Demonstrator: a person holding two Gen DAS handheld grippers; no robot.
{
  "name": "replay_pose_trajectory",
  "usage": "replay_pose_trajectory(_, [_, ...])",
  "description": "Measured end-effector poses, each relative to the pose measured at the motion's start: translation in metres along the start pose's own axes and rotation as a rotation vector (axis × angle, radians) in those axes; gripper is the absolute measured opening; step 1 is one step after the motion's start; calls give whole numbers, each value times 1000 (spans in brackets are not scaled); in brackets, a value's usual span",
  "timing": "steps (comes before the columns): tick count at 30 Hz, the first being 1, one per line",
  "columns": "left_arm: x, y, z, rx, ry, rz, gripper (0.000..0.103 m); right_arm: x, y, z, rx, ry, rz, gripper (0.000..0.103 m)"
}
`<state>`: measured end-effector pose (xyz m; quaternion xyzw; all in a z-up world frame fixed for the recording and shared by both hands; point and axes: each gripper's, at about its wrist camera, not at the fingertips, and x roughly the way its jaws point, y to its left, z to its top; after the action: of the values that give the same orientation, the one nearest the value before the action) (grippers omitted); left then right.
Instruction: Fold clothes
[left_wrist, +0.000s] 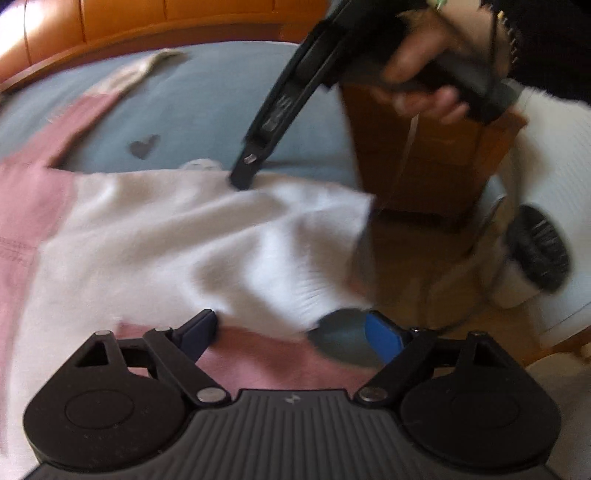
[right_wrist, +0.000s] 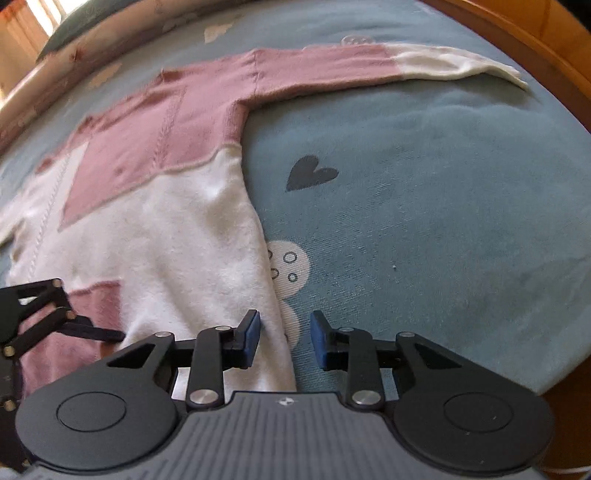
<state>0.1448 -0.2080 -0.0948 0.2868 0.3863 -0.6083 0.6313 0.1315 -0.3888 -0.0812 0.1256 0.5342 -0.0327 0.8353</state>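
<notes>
Blue bedspread (right_wrist: 424, 192) | pink-white sweater (right_wrist: 177, 236) flat | left tool (left_wrist: 295, 334) wide | right tool (right_wrist: 285, 339) narrow astride hem, not gripping

Soft daylight enters from the upper left in both views. The left wrist view is smeared by motion blur; fisheye curvature bends the blue-grey patterned bedspread (right_wrist: 424, 192) at the edges.

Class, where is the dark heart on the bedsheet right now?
In the right wrist view the heart sits mid-frame on the blue sheet, just right of the sweater, below its outstretched sleeve.
</notes>
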Motion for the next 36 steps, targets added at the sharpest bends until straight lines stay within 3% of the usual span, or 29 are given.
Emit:
replay_pose_trajectory(3, [0, -6, 4, -7, 0, -46, 86, 0, 4, 2, -19, 12, -41, 33])
replay_pose_trajectory(6, [-8, -11, 4, -2, -28, -46, 86, -8, 7, 13, -23, -18, -10, 33])
replay_pose_trajectory(12, [-20, 0, 3, -47, -30, 18, 87, 10, 17, 72, -110, -104, 10, 34])
replay_pose_trajectory(15, [-24, 11, -1, -82, -19, 58, 87, 33, 38, 96, -180, -85, 5, 35])
replay_pose_trajectory(17, [-28, 18, -5, -105, -18, 85, 87, 49, 43, 100, -248, -55, -67, 37])
replay_pose_trajectory(18, [-30, 20, -7, -114, -20, 100, 87, 54, 39, 100, -258, -51, -93, 54])
replay_pose_trajectory(19, [-33, 22, -10, -124, -20, 116, 87, 54, 32, 100, -240, -54, -96, 61])
replay_pose_trajectory(24, [-46, 33, -23, -172, -10, 201, 88, 38, 33, 107, -247, -36, -160, 54])
replay_pose_trajectory(28, [-57, 51, -36, -236, 8, 280, 88, 17, 55, 121, -268, -93, 33, 55])
replay_pose_trajectory(31, [-62, 62, -46, -266, 25, 327, 88, 31, 83, 134, -329, -92, 132, 57])
replay_pose_trajectory(34, [-64, 73, -58, -294, 50, 372, 88, 62, 92, 145, -308, -43, 171, 58])
replay_pose_trajectory(36, [-63, 78, -68, -327, 81, 396, 88, 78, 85, 145, -338, -4, 106, 57])
